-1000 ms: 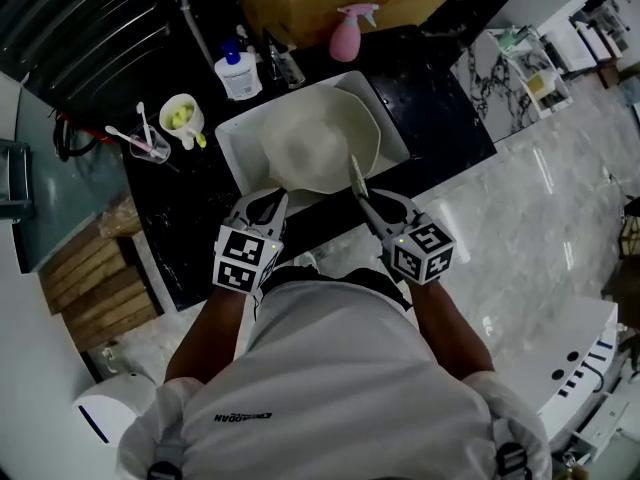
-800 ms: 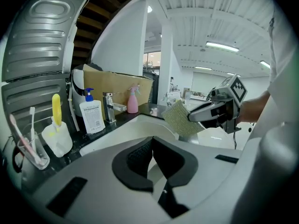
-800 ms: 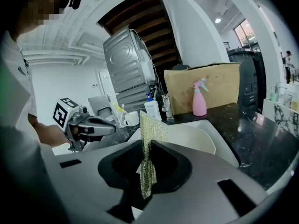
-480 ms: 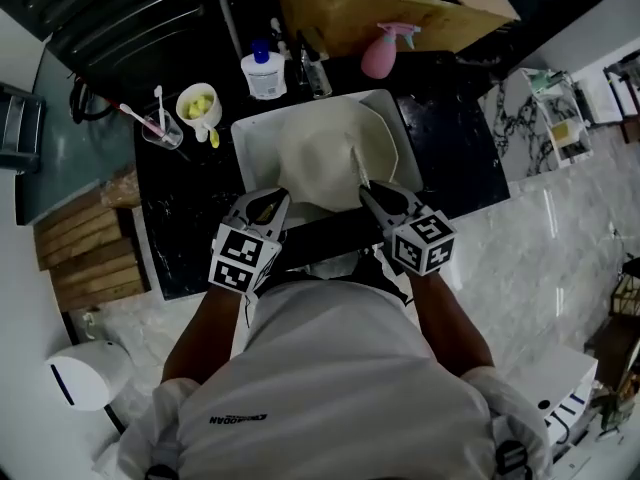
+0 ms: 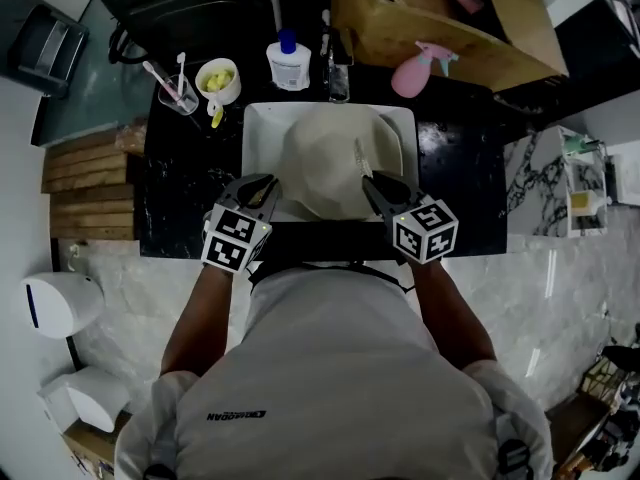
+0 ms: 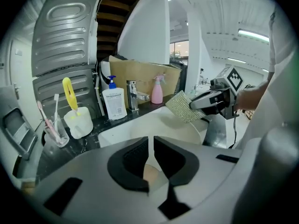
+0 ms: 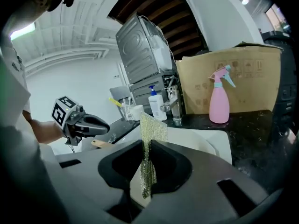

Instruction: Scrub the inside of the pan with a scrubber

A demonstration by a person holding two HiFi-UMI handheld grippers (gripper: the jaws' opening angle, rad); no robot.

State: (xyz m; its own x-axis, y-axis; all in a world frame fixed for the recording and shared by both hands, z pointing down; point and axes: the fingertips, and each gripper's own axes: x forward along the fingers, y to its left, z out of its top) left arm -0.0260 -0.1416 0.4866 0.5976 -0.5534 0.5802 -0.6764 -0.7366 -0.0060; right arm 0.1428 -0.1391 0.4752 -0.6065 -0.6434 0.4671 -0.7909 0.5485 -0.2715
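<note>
Closest to you, both grippers sit at the near edge of the white sink (image 5: 258,118), one on each side. Your left gripper (image 6: 151,144) has its jaws almost together, just a thin slit, w/ nothing clamped. A tan bit shows thru the gap below them. From the right gripper view, the pan's wooden handle (image 7: 99,143) lies just under that gripper's tips; can't tell if they touch it.

Your right gripper (image 7: 146,146) is closed tight on the scrubber (image 7: 153,125), a yellow-green mesh pad held edge-on, w/ most of it sticking out past the jaw tips.

Next out, the pan (image 5: 320,158), pale cream, fills most of the sink. The scrubber hangs over the pan's right part; contact w/ the inside isn't clear.

Beyond the sink, along the back of the black counter (image 5: 180,193), L to R:
- glass (image 5: 170,90) w/ toothbrushes
- white mug (image 5: 217,78) w/ sth yellow in it
- white pump bottle (image 5: 288,65)
- faucet (image 5: 335,66)
- pink spray bottle (image 5: 413,76)

Farthest back stands a cardboard box (image 5: 430,23).
</note>
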